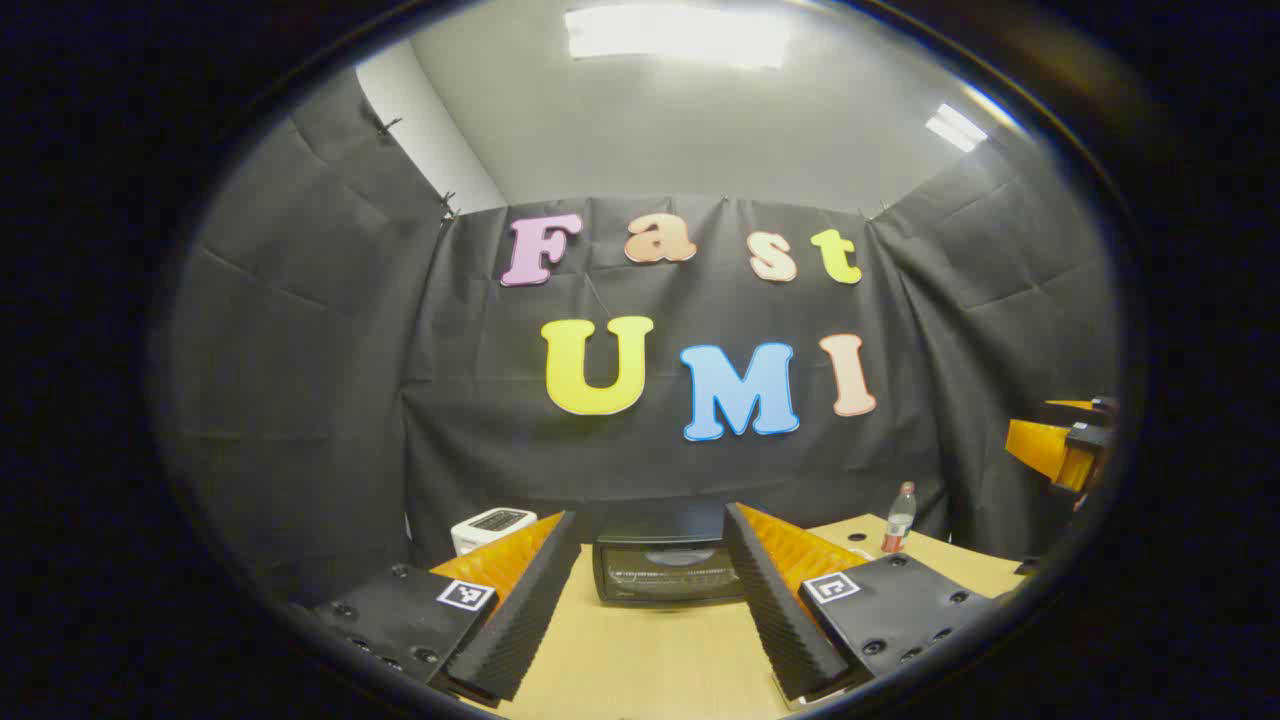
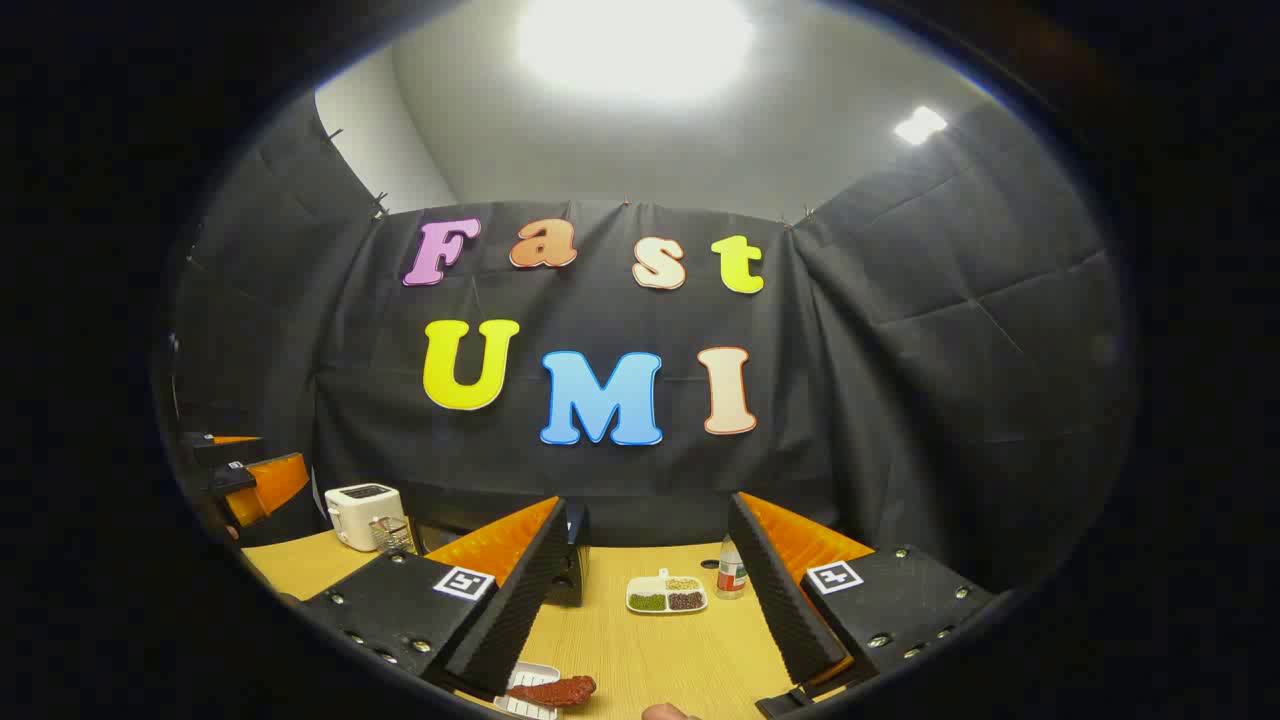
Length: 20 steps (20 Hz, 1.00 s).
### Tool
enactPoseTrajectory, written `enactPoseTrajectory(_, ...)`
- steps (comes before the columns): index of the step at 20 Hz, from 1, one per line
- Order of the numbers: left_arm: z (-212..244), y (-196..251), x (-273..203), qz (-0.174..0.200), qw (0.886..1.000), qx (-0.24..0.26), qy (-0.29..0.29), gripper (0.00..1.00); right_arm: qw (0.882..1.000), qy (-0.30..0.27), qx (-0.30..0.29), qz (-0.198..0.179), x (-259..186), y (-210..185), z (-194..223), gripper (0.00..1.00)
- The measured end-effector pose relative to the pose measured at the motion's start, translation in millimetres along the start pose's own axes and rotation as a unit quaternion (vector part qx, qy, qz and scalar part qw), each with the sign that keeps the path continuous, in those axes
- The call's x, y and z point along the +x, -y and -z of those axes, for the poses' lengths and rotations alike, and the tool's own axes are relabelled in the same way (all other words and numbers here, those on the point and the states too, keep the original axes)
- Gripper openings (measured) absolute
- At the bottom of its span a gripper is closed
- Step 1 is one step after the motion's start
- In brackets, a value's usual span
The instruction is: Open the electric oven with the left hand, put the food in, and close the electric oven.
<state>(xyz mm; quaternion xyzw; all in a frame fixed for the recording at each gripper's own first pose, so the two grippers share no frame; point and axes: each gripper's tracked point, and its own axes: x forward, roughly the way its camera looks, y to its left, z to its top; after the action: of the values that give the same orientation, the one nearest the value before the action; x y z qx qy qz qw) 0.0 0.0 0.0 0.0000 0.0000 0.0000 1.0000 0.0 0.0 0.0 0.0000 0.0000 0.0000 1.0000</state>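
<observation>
Left gripper (image 1: pixel 650 590), jaws wide and empty, ridged inner faces framing the black, glass-fronted electric oven (image 1: pixel 667 570) at the far edge of the pale wood-grain surface (image 1: pixel 640 660); its door appears closed. The approach should stay level and centred until the door's handle lies between the jaws. Right gripper (image 2: pixel 640 590), jaws likewise wide and empty, hangs above the reddish-brown strip of food (image 2: pixel 552 690) on a white tray (image 2: pixel 525 675) at the near edge. Beyond: white divided dish (image 2: pixel 666 594), white toaster (image 2: pixel 362 515), clear bottle (image 1: pixel 899 518).

On the table (image 2: pixel 640 650) stand one electric oven (image 1: pixel 668 568), one toaster (image 2: pixel 363 515) and one bottle (image 2: pixel 732 572). Near the bottle lies one divided dish (image 2: pixel 667 594); one reddish piece of food (image 2: pixel 553 690) lies on a small tray (image 2: pixel 530 690).
</observation>
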Motion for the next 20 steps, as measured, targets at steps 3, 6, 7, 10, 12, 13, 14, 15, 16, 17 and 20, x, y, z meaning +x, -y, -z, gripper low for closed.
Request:
enactPoseTrajectory(3, -6, 7, 4, 0.004, 1.0, 0.0, 0.005, 1.0, 1.0, -0.004, 0.006, -0.001, 2, 1, 3, 0.98)
enactPoseTrajectory(6, -6, 14, 6, 0.009, 1.0, 0.002, 0.007, 1.0, 1.0, -0.002, 0.008, -0.002, 4, 3, 2, 0.98)
enactPoseTrajectory(7, -7, 16, 5, 0.01, 1.0, 0.004, 0.007, 1.0, 1.0, -0.001, 0.007, -0.002, 5, 3, 3, 0.98)
enactPoseTrajectory(10, -6, 20, 7, 0.011, 1.0, 0.007, 0.008, 1.0, 1.0, -0.001, 0.007, -0.003, 9, 5, 4, 0.98)
enactPoseTrajectory(12, -6, 22, 7, 0.011, 1.0, 0.009, 0.008, 1.0, 1.0, -0.002, 0.008, -0.004, 12, 7, 6, 0.98)
enactPoseTrajectory(13, -7, 23, 7, 0.011, 1.0, 0.008, 0.008, 1.0, 1.0, -0.003, 0.008, -0.005, 13, 8, 7, 0.98)
enactPoseTrajectory(14, -5, 25, 8, 0.01, 1.0, 0.008, 0.007, 1.0, 1.0, -0.004, 0.008, -0.006, 15, 8, 8, 0.98)
enactPoseTrajectory(15, -5, 25, 8, 0.009, 1.0, 0.007, 0.007, 1.0, 1.0, -0.004, 0.008, -0.008, 15, 9, 10, 0.98)
enactPoseTrajectory(16, -5, 27, 10, 0.008, 1.0, 0.007, 0.007, 1.0, 1.0, -0.004, 0.007, -0.009, 16, 10, 10, 0.98)
enactPoseTrajectory(17, -4, 29, 12, 0.006, 1.0, 0.006, 0.006, 1.0, 1.0, -0.002, 0.008, -0.01, 16, 13, 11, 0.98)
enactPoseTrajectory(20, -2, 39, 19, 0.001, 1.0, 0.006, 0.005, 1.0, 1.0, -0.008, 0.012, -0.019, 21, 17, 19, 0.98)
